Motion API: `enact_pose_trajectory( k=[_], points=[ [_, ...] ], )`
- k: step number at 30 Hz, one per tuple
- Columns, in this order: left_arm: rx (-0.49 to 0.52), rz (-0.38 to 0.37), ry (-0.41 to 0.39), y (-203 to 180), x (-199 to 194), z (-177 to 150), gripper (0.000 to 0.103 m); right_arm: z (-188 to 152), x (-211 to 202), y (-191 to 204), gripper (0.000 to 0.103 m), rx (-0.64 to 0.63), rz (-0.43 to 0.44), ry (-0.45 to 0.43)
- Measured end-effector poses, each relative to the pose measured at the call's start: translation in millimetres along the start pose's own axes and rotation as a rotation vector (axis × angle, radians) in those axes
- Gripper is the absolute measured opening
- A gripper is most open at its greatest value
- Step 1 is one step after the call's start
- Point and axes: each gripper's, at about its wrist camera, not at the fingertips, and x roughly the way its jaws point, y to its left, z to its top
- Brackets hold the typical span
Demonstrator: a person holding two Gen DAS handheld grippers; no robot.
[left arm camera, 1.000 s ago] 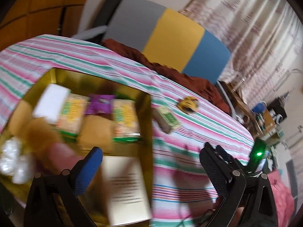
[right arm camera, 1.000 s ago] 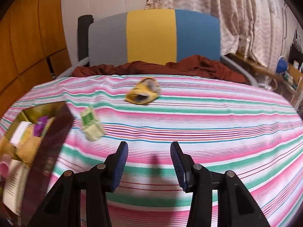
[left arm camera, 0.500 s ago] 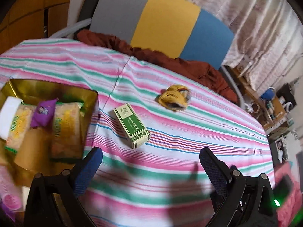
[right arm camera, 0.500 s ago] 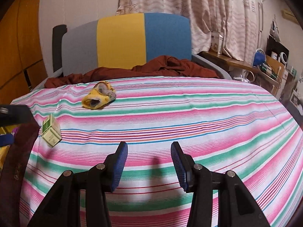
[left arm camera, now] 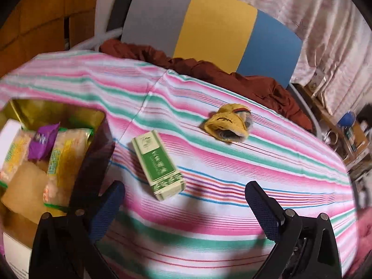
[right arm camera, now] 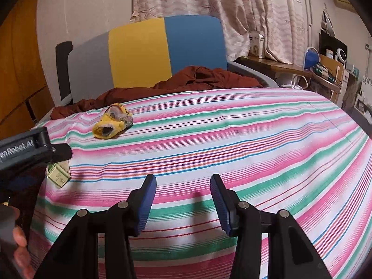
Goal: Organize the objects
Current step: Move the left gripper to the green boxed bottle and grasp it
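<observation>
A green and white box [left arm camera: 158,164] lies flat on the striped cloth, just ahead of my left gripper [left arm camera: 183,195], which is open wide and empty. A crumpled yellow item [left arm camera: 229,124] lies farther back to the right. A gold tin [left arm camera: 58,114] at the left holds several snack packets, among them a purple one [left arm camera: 41,141]. My right gripper [right arm camera: 182,188] is open and empty over bare cloth. In the right wrist view the box [right arm camera: 58,174] is partly hidden behind the left gripper's body, and the yellow item [right arm camera: 112,124] lies at the far left.
The table wears a pink, green and white striped cloth [right arm camera: 232,139]. A grey, yellow and blue chair back [left arm camera: 209,28] with a brown cloth [left arm camera: 209,69] stands behind it. A cluttered shelf [right arm camera: 325,69] is at the right.
My left gripper has swung right from over the tin toward the green box and moved closer to it. The right view has turned right; the left gripper now shows at its left edge.
</observation>
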Motion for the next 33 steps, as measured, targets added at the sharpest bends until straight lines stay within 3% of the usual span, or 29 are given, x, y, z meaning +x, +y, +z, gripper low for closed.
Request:
enact_pose_trajectory(
  k=[3,11,15,18,22,24,33],
  points=[
    [0.040,0.010,-0.011,-11.0,5.4,-4.6,0.103,-0.7,-1.3,-7.9,0.049,0.045,0.004,-0.008],
    [0.024,0.138,-0.034,-16.5,23.8,-6.3,0.100,-1.7,-4.7,-15.5,0.049,0.090,0.021,-0.026],
    [-0.011,0.136,-0.002,-13.0,41.9,0.0,0.086,-1.4,-5.6,-14.7,0.049,0.085,0.025,-0.033],
    [-0.047,0.142,0.031,-6.0,55.1,4.0,0.082,-1.1,-4.4,-15.8,0.049,0.092,0.026,-0.029],
    [-0.053,0.138,0.018,-1.4,59.0,5.8,0.076,-1.7,-3.1,-17.3,0.049,0.102,0.018,-0.023],
    [-0.063,0.138,0.002,1.4,55.1,5.5,0.064,-1.8,-1.2,-17.0,0.049,0.102,0.014,-0.015],
    [-0.047,0.084,-0.049,10.6,36.3,-4.3,0.037,-2.5,1.7,-17.0,0.049,0.102,0.017,-0.001]
  ],
)
